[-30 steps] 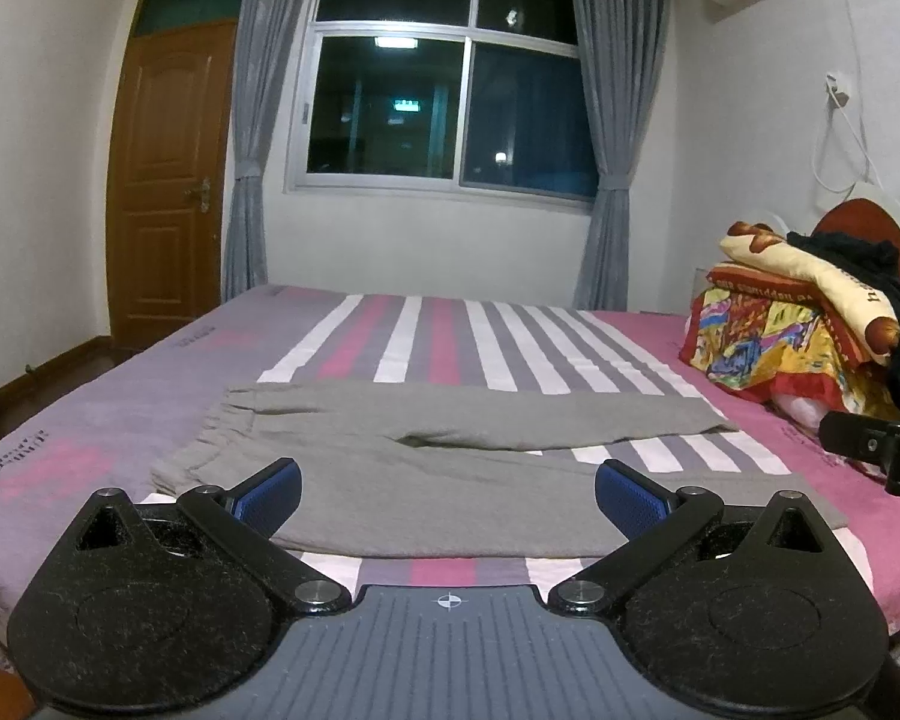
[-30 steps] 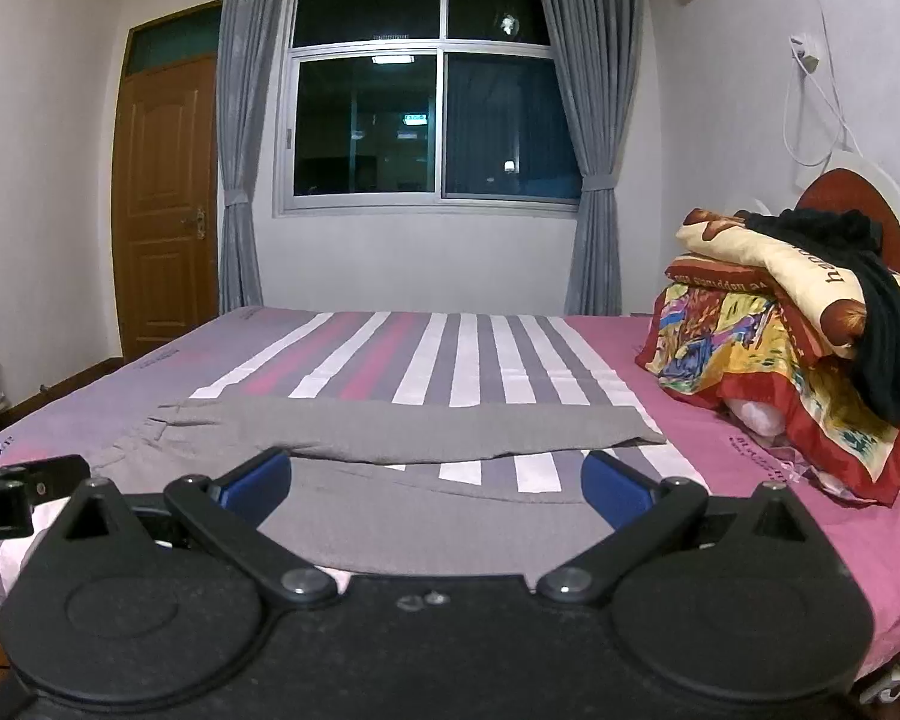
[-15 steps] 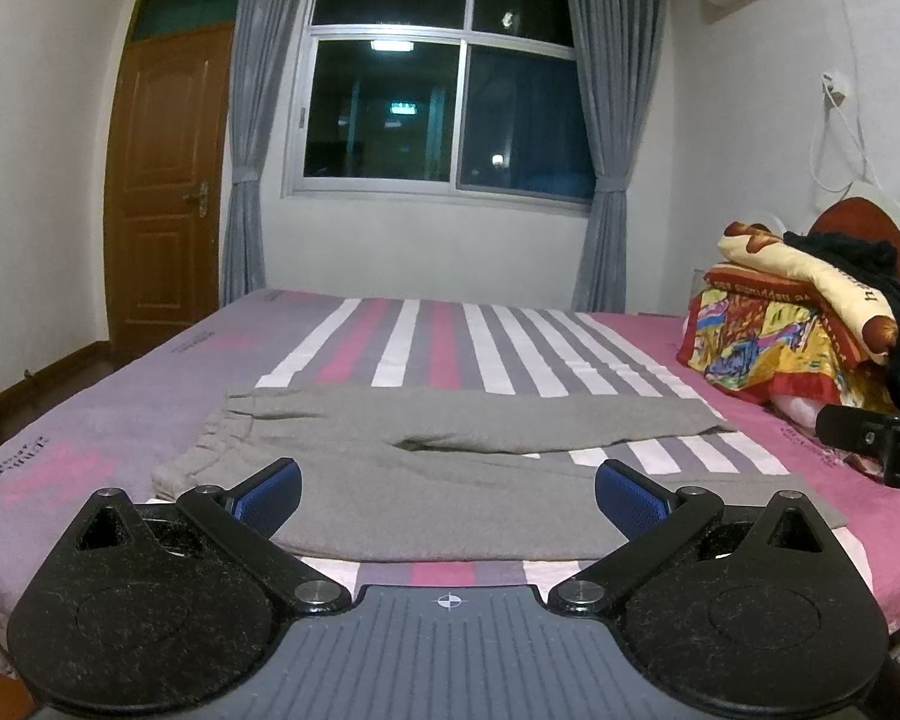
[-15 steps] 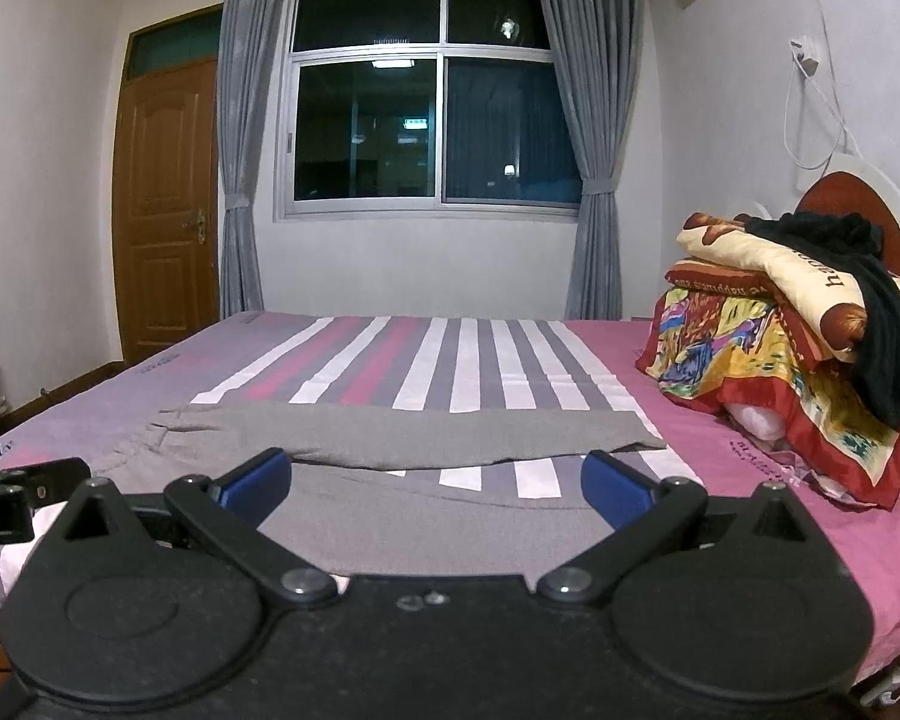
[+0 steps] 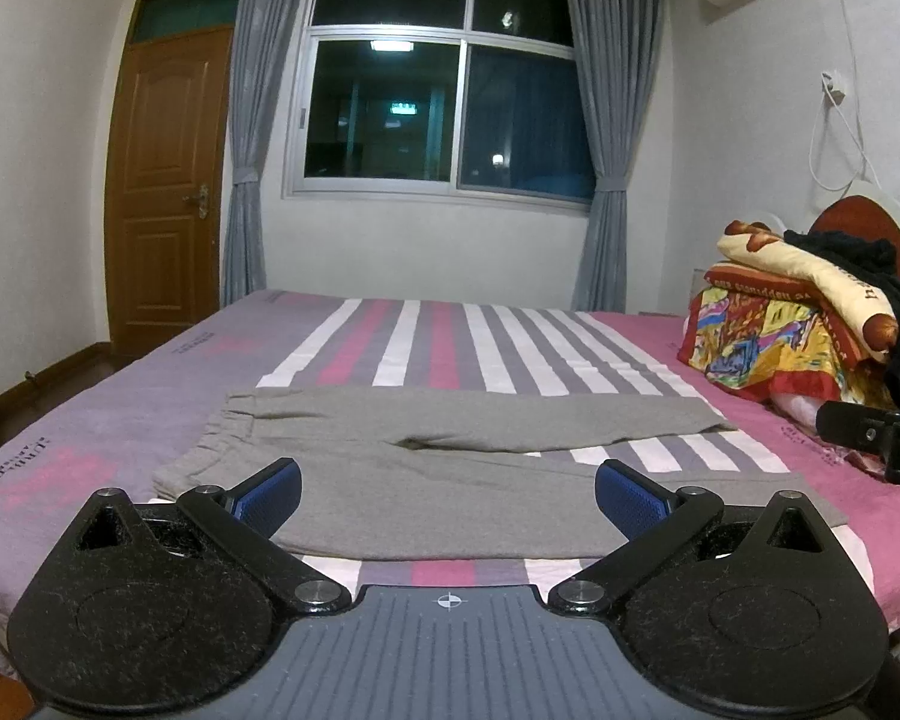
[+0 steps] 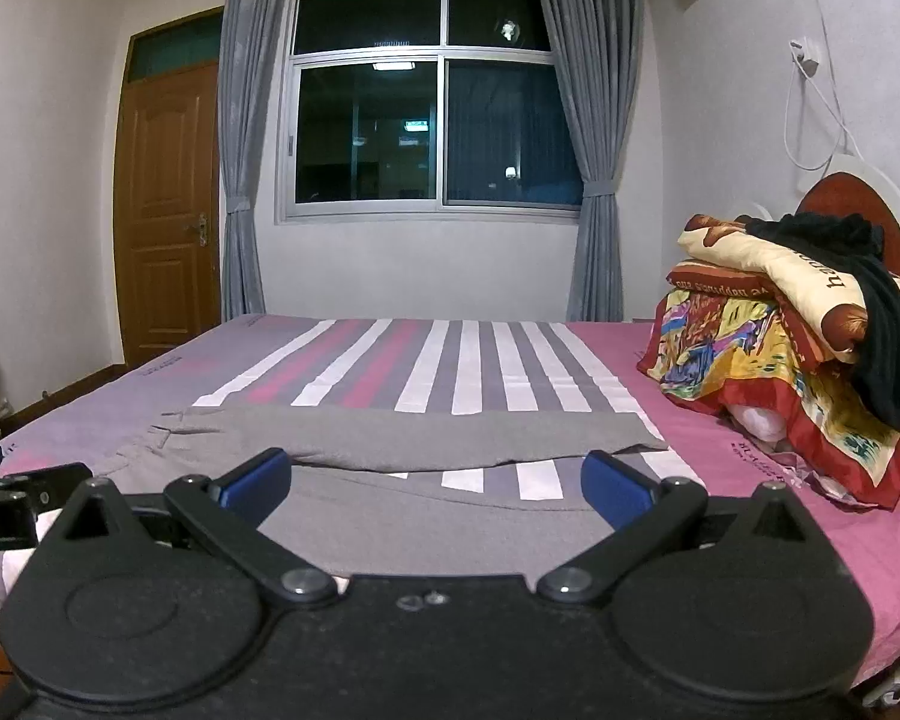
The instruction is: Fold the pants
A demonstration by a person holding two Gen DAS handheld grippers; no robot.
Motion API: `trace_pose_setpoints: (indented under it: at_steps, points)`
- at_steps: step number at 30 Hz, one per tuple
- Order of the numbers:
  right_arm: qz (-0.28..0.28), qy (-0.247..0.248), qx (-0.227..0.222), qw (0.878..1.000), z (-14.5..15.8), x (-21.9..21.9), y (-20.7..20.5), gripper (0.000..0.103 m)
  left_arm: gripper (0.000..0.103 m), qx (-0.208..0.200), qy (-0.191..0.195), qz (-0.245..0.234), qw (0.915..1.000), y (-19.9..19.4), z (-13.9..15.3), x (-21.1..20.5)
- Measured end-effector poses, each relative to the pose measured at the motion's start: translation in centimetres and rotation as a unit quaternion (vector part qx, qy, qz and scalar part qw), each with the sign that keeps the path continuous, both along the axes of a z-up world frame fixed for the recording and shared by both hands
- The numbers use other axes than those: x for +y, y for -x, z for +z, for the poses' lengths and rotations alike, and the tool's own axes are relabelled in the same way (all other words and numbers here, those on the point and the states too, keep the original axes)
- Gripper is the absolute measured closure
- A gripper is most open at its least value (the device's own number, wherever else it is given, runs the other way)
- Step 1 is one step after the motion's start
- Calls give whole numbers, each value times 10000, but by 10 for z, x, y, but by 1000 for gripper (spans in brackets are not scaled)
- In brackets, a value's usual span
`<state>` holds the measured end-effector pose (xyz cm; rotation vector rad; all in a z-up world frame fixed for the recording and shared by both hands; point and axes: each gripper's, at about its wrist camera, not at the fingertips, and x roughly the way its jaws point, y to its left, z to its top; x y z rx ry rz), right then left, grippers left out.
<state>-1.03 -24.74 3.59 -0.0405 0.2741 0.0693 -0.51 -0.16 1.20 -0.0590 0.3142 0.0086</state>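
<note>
Grey pants (image 5: 450,456) lie flat on the striped bed, waistband at the left, both legs running right with a gap between them. They also show in the right wrist view (image 6: 426,480). My left gripper (image 5: 447,495) is open and empty, held in the air at the near bed edge, short of the near leg. My right gripper (image 6: 435,489) is open and empty, held the same way further right. Each gripper shows at the edge of the other's view: the right gripper (image 5: 876,438) and the left gripper (image 6: 12,504).
The bed (image 5: 438,336) has a pink, grey and white striped sheet. A pile of colourful quilts (image 6: 780,360) with a black garment (image 6: 882,336) on top sits at the right by the headboard. A window, curtains and a wooden door (image 5: 162,192) stand behind.
Both views have shifted very slightly; the pants have not moved and both grippers have stayed open.
</note>
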Motion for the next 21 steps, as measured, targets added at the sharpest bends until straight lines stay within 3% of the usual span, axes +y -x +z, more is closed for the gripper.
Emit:
trace_pose_setpoints:
  at_steps: [21]
  points:
    - [7,-11,7,10000,1,-1,0,0,0,-2,-2,4,10000,-1,-3,2]
